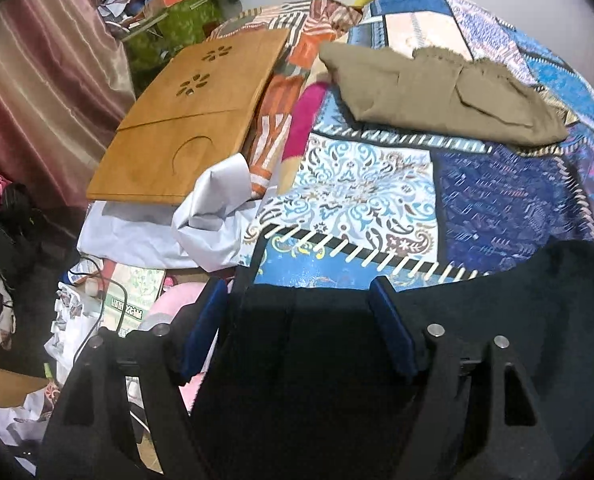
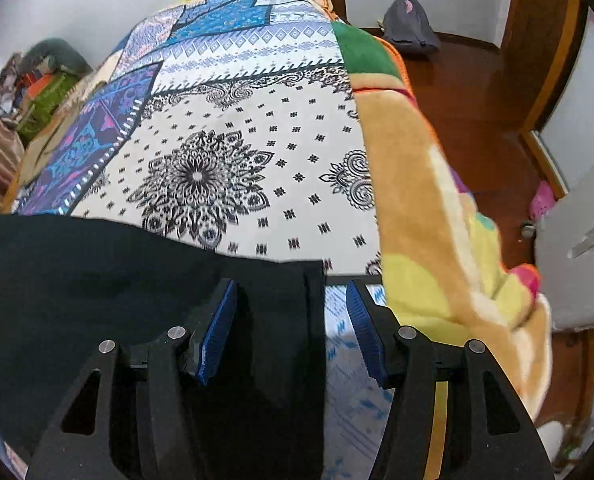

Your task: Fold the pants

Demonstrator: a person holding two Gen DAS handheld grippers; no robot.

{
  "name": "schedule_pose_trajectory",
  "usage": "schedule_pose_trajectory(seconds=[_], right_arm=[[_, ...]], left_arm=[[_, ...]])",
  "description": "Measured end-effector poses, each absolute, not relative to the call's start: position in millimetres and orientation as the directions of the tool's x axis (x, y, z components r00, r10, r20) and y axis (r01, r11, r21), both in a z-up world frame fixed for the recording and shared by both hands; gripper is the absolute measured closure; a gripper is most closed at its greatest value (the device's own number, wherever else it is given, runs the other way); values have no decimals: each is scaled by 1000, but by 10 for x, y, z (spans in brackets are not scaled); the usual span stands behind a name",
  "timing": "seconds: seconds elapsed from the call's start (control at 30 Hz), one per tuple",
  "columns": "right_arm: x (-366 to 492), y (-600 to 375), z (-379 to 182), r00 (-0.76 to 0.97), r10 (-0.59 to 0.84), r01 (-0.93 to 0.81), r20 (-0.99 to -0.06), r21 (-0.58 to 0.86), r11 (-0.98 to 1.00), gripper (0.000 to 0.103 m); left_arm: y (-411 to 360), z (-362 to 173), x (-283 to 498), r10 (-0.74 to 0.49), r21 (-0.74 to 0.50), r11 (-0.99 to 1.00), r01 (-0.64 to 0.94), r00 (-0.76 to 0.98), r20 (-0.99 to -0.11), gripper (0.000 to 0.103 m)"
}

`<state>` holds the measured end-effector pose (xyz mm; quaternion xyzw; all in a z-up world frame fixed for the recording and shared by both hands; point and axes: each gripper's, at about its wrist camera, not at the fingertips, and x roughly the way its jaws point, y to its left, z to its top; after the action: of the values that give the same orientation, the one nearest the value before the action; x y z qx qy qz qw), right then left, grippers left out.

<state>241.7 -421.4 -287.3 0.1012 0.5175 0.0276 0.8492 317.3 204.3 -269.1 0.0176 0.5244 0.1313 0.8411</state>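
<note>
From the left wrist, the left gripper hangs with its jaws spread over the near edge of the black pants, which lie on the patterned bedspread; dark cloth sits between the blue pads but they do not seem to press on it. Farther off rests an olive garment (apparently folded already), with a wooden lap tray to the left. From the right wrist, the right gripper is likewise parted, straddling the right edge of the pants, unpinched. To grip well, I would lower both sets of jaws onto matching corners, close on all layers, and lift evenly so the fold lands straight.
</note>
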Motion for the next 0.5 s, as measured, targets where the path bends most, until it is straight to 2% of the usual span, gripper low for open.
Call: schedule_pose_trajectory(seconds=[0.1, 0.13, 0.23, 0.33, 0.5], right_arm=[[2421, -4230, -2864, 479, 169, 55, -861, 222, 974, 53], [2405, -4217, -2855, 482, 188, 39, -856, 235, 971, 62], [2390, -4173, -2893, 481, 194, 24, -855, 234, 972, 65], [2370, -4165, -2890, 499, 188, 26, -846, 232, 972, 79], [2324, -4080, -2832, 542, 124, 12, -831, 155, 988, 85]], left_arm=[[2067, -2719, 3189, 229, 150, 965, -214, 414, -881, 29], [2087, -2728, 3197, 221, 139, 966, -220, 412, -884, 29], [2151, -2770, 3224, 205, 109, 963, -246, 405, -891, 28], [2198, -2809, 3242, 199, 89, 957, -277, 399, -895, 28], [2173, -2804, 3234, 217, 104, 954, -282, 404, -889, 27]])
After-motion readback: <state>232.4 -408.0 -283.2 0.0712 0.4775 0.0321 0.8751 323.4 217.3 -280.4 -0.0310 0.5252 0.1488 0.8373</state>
